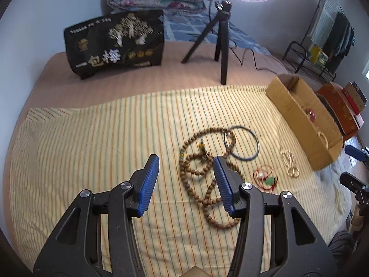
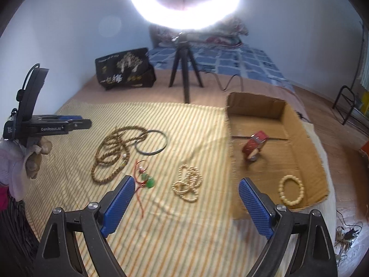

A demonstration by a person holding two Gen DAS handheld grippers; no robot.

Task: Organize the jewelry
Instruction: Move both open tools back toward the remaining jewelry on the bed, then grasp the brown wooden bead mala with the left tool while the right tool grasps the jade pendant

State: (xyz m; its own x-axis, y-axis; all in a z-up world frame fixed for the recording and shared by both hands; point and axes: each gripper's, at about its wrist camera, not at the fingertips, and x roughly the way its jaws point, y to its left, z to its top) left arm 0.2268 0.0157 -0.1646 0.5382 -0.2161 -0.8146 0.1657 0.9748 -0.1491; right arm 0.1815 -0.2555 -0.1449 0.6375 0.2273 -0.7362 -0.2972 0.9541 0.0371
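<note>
Jewelry lot, part sorted, laid on a striped cloth (image 2: 184, 230) with a cardboard box (image 2: 306, 161) at its right edge. In the box: one cream bracelet (image 2: 291, 190) near the front corner, one red band (image 2: 253, 146) further back, standing on edge. On the cloth, left to right: long brown bead strand (image 2: 113, 154) in loose overlapping loops; dark bangle (image 2: 151, 145) touching the strand's far end, seemingly overlapping it; red cord with green pendants (image 2: 144, 180); cream bead cluster (image 2: 188, 184), just left of the box wall. Left gripper (image 1: 186, 180): jaws apart, empty, hanging over the near part of the brown strand. Right gripper (image 2: 186, 205): jaws wide apart, empty, hanging over the cloth near the cream cluster. Hazards, as judged: the brown strand's loops cross one another and meet the bangle, so a pinch on one loop may drag the bangle along or shed coils on lifting; the cream cluster looks like several rings tangled together, so one may slip free short of the box; the thin red cord may catch between pad ribs and trail; the soft cloth may bunch under a low pinch and shift the remaining pieces; a drop into the box could topple the red band.
</note>
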